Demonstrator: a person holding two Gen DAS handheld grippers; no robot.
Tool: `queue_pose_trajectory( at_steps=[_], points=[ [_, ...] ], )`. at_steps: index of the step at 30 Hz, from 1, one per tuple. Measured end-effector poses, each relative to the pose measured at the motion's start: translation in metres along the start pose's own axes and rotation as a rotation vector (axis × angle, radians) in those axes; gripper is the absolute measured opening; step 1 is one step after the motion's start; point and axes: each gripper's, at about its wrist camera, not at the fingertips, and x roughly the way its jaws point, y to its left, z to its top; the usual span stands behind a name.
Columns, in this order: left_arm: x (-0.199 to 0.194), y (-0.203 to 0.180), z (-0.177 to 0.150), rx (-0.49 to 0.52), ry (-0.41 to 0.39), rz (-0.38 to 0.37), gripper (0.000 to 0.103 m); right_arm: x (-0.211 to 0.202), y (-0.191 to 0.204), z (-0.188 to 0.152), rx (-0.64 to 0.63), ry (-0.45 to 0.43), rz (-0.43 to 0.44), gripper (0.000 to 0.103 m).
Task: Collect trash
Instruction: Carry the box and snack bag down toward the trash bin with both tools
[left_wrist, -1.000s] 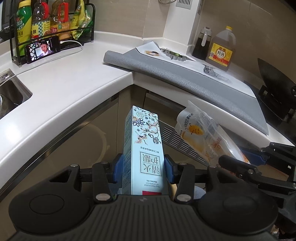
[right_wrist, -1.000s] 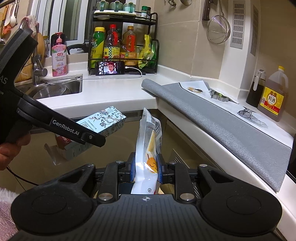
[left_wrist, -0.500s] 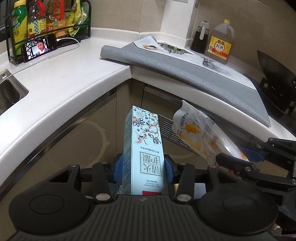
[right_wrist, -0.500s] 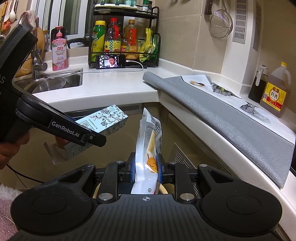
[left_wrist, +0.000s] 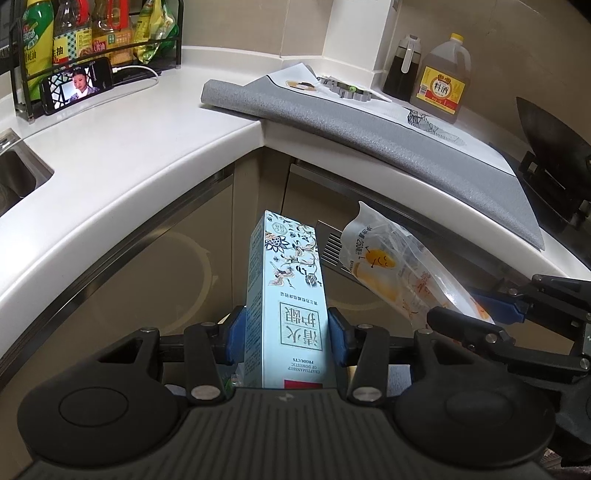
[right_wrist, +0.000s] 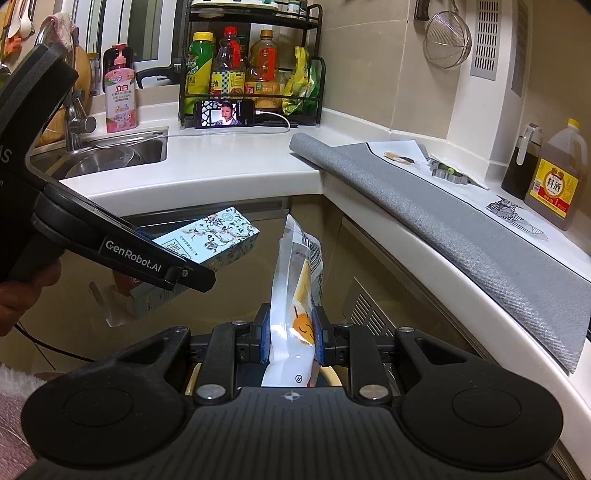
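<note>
My left gripper (left_wrist: 286, 334) is shut on a pale blue flowered carton (left_wrist: 290, 295) that stands up between its blue pads. The carton also shows in the right wrist view (right_wrist: 214, 236), under the left gripper's body (right_wrist: 122, 251). My right gripper (right_wrist: 291, 334) is shut on a clear plastic bag with a yellow smiley print (right_wrist: 299, 291), held upright. That bag and the right gripper show at the right of the left wrist view (left_wrist: 399, 273). Both are held in front of the cabinet fronts, below the counter edge.
A white L-shaped counter (left_wrist: 122, 155) carries a grey mat (left_wrist: 388, 144), a phone (right_wrist: 224, 113), a bottle rack (right_wrist: 251, 70) and a brown oil jug (right_wrist: 559, 181). The sink (right_wrist: 110, 158) is at the left. A vent grille (right_wrist: 369, 314) is in the cabinet front.
Both grippers have sunk a little with their loads; the counter sits higher in both views. The grips are unchanged.
</note>
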Motion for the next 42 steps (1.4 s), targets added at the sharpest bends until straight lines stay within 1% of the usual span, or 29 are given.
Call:
queue_pose_trajectory(
  at_steps=[18, 27, 42],
  points=[
    [0.018, 0.000, 0.002, -0.003, 0.042, 0.009, 0.051, 0.019, -0.005, 0.002, 0.024, 0.048, 0.017, 0.024],
    [0.032, 0.003, 0.002, -0.007, 0.073, 0.030, 0.051, 0.035, -0.011, 0.000, 0.058, 0.085, 0.031, 0.024],
    [0.050, 0.004, 0.005, -0.001, 0.118, 0.038, 0.051, 0.065, -0.013, -0.002, 0.093, 0.147, 0.062, 0.024]
  ],
)
